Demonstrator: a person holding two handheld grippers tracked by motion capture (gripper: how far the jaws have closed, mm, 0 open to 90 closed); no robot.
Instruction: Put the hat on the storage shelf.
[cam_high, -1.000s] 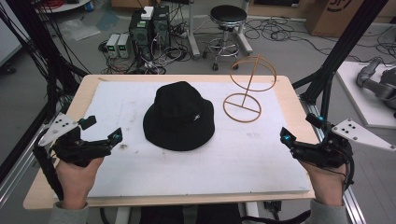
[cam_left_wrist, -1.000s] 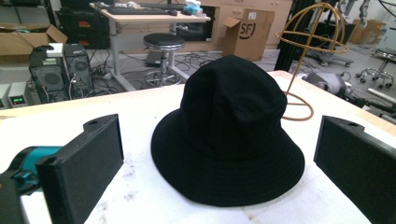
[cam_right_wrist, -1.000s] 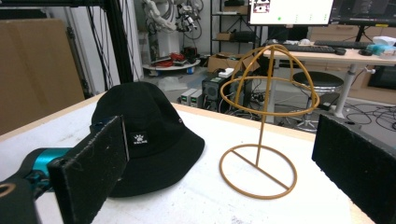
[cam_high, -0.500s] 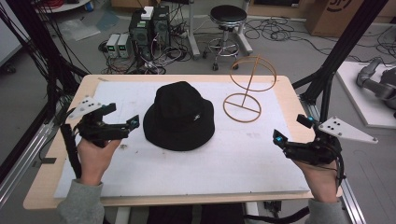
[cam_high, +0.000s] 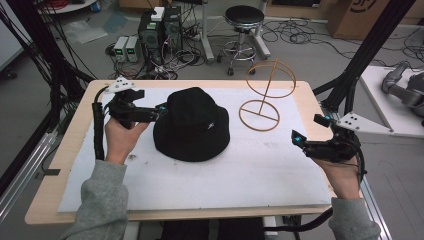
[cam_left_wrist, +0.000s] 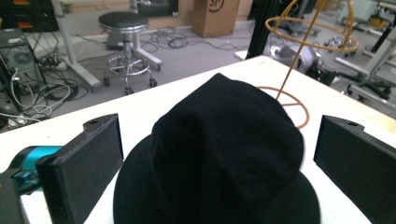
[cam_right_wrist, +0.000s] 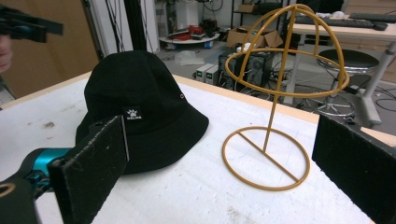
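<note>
**Left gripper approaching a black bucket hat beside a wire hat stand**

The black bucket hat (cam_high: 191, 125) is lying crown-up near the middle of the white mat (cam_high: 250, 175), its brim flat on the surface. The gold wire hat stand (cam_high: 265, 95) is standing upright at about two o'clock from the hat, near it but apart, with its ring base resting on the mat. The left gripper (cam_high: 159, 110) is hovering at the hat's nine-to-ten o'clock edge, jaws spread wide; in the left gripper view the crown (cam_left_wrist: 224, 140) is sitting between the two black pads, neither of which is touching the cloth. The right gripper (cam_high: 296, 138) is waiting at roughly three o'clock from the hat, well apart from it and below the stand, jaws likewise wide and holding nothing.

Judged from this arrangement, the work in hand is probably lifting the hat onto the stand. Several risks are arising. The cloth is soft, so a pinch on the crown alone may be gathering only a fold, letting the hat sag or slip during the lift. A jaw pressing down on the brim may be dragging the hat across the mat rather than raising it. The stand looks light and top-heavy; a hat brought in off-centre, or a passing jaw, could be tipping it over.
</note>
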